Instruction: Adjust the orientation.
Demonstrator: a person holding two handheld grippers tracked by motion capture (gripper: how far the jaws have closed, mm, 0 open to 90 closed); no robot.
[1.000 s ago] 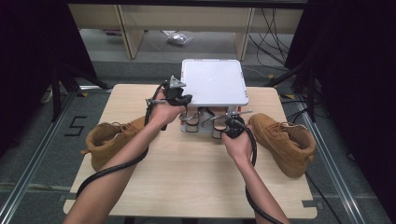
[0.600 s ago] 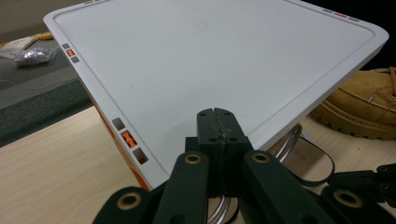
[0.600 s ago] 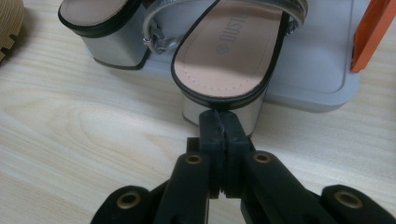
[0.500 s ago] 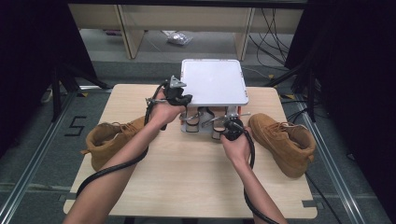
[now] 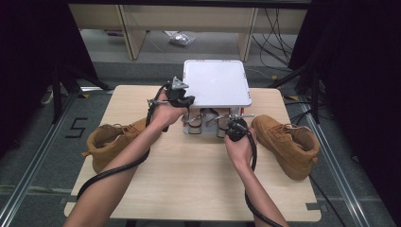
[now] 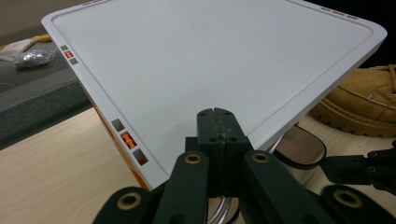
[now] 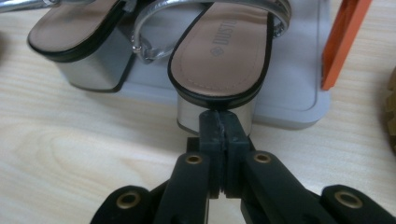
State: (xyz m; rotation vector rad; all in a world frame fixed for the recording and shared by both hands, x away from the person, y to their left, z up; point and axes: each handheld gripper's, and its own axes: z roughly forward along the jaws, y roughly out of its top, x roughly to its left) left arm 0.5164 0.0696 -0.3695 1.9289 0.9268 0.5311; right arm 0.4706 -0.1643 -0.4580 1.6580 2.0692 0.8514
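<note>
Sandals are what both grippers are hanging around: a pair of silver block-heel sandals sitting on the lower grey tray (image 7: 299, 100) of a small white two-level rack, near the far edge of the table, about midway along it. In the right gripper view the closer sandal (image 7: 224, 56) has a tan insole with black trim and a shiny silver heel pointing back at the camera, and the other sandal (image 7: 77, 44) sits just beside it on the same tray, its silver strap looping between them. The right gripper (image 7: 219, 122) has its jaws pressed fully together with nothing in them, tips right at the back of that closer heel; can't honestly tell if they touch it or just sit in front. An orange upright (image 7: 343, 39) of the rack stands at the tray's edge. The left gripper (image 6: 218, 122) is also clamped shut and empty, hovering over the near corner of the rack's flat white top shelf (image 6: 196, 60), with a bit of sandal insole peeking out underneath. From the high view, the left hand (image 5: 166, 109) is at the shelf's left front corner and the right hand (image 5: 240, 142) is just in front of the rack. A tan work boot (image 5: 113, 139) lies by the table's left edge, and its twin (image 5: 286, 142) sits toward the right edge, both well apart from the sandals on the light wood table (image 5: 198, 189).
</note>
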